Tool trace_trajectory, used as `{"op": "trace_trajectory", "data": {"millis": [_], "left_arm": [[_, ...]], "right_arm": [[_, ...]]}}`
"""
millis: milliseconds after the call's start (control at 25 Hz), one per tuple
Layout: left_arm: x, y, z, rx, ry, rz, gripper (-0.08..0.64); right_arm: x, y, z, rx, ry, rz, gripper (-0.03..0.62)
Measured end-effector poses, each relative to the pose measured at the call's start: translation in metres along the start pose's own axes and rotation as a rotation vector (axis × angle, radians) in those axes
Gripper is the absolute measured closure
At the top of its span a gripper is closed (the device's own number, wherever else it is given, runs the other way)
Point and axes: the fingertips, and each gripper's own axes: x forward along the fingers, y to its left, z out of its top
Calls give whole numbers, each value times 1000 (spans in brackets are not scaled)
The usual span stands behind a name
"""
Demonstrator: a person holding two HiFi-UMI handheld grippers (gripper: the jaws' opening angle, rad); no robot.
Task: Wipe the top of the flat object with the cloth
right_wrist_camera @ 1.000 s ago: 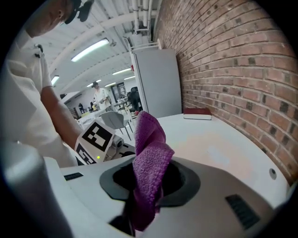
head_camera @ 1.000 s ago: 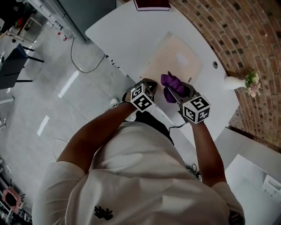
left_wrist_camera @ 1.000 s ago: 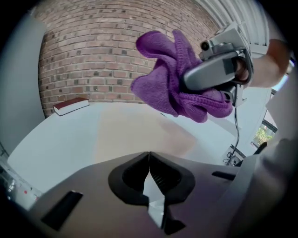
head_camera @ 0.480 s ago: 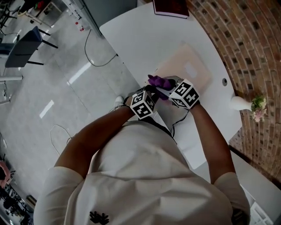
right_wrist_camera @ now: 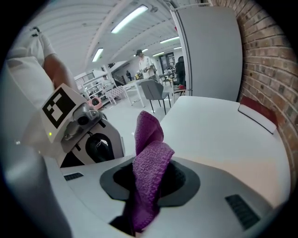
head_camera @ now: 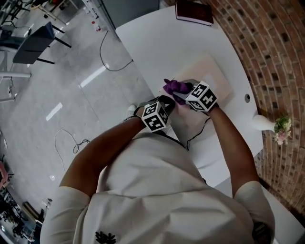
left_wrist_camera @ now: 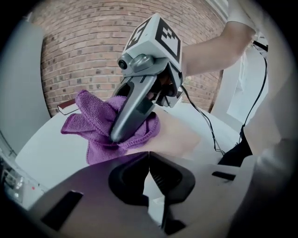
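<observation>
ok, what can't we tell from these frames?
- Whether the cloth touches the board: in the head view the right hand-held gripper covers it. In the left gripper view the left hand-held gripper body cuts off the cloth's lower edge.
- Board's near end: head view, partly hidden under both hand-held grippers.
- Book cover: head view, too small to read.

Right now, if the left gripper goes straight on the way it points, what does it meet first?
Most likely the purple cloth, bunched on the beige board just ahead of the left gripper, whose jaws are shut. The right gripper is clamped on that cloth. Depth is unclear here.
</observation>
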Motion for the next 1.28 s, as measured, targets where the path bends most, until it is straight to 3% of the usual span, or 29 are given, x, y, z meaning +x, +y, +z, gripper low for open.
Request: {"op": "trace_trajectory", "data": {"millis": [440,800,1080,1280], "left_arm": [[2,2,3,7,12,8,534],[5,2,5,18,25,17,535],[5,-1,4,46,40,24,535],[5,0,4,48,44,24,535]], "right_arm": [[-48,-112,-20,41,1,-215,463],[-85,-201,-40,58,65,-393,463],[-95,-228,-47,103,83,-486,463],[-102,-212,-35,76,24,-494,463]]}}
